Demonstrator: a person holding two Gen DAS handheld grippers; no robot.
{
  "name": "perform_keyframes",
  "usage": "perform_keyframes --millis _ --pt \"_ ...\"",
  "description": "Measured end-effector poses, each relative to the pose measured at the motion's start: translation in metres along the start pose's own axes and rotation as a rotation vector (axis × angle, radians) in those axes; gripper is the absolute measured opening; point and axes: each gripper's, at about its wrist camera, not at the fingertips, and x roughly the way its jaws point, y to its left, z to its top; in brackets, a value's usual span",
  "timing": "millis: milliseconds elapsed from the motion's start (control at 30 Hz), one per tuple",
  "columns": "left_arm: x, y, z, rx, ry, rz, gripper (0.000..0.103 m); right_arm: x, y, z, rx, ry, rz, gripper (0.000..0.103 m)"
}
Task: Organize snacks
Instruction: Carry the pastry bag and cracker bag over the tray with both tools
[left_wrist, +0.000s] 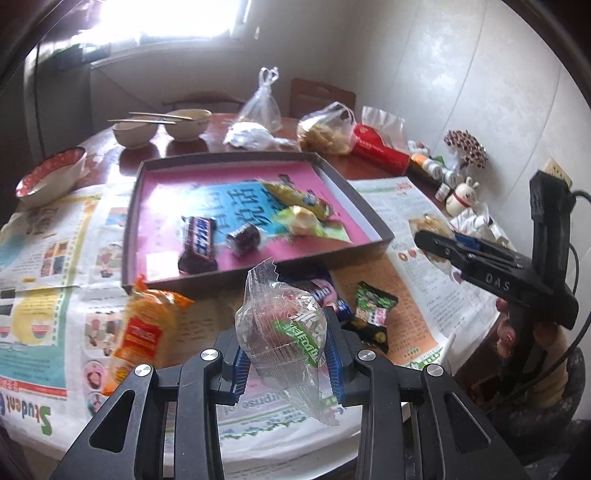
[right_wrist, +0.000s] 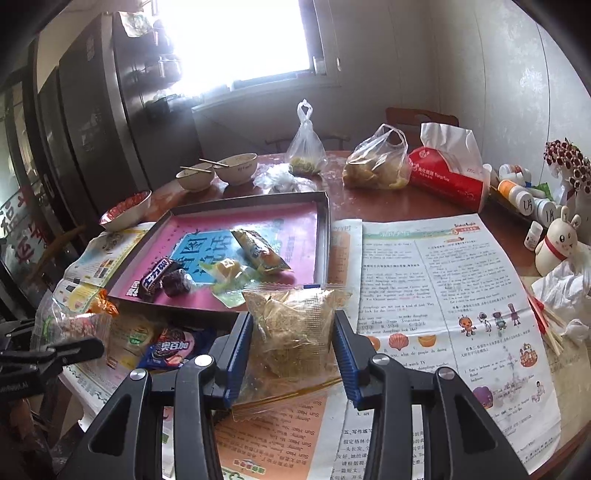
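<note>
The left gripper (left_wrist: 286, 354) pinches a clear-wrapped candy (left_wrist: 282, 328) above the newspaper (left_wrist: 48, 236). The right gripper (right_wrist: 293, 354) clamps a clear bag of golden snack (right_wrist: 293, 332). Beyond both, the shallow tray (right_wrist: 327, 236) holds a chocolate bar (left_wrist: 197, 249) and yellow packets (right_wrist: 260, 251); an orange packet (left_wrist: 142, 332) lies beside it.

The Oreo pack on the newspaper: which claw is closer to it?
Left. The left claw, shut on a clear wrapper, hangs just in front of the Oreo pack. The right claw, gripping a crumbly snack bag, is off to its right.
</note>
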Motion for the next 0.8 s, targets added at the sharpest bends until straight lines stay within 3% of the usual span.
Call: perform_keyframes --millis 300,467,800 --pt "0.003 0.011 0.015 -0.012 -0.019 0.004 0.036 0.005 0.012 0.009 0.006 -0.004 0.004 0.043" --pt "0.016 0.017 0.027 -0.020 -0.010 0.020 0.036 0.009 0.014 0.016 0.019 -0.008 0.056 0.043" --pt "0.034 0.037 0.050 -0.037 -0.004 0.006 0.036 0.027 0.013 0.031 0.049 -0.001 0.046 0.043"
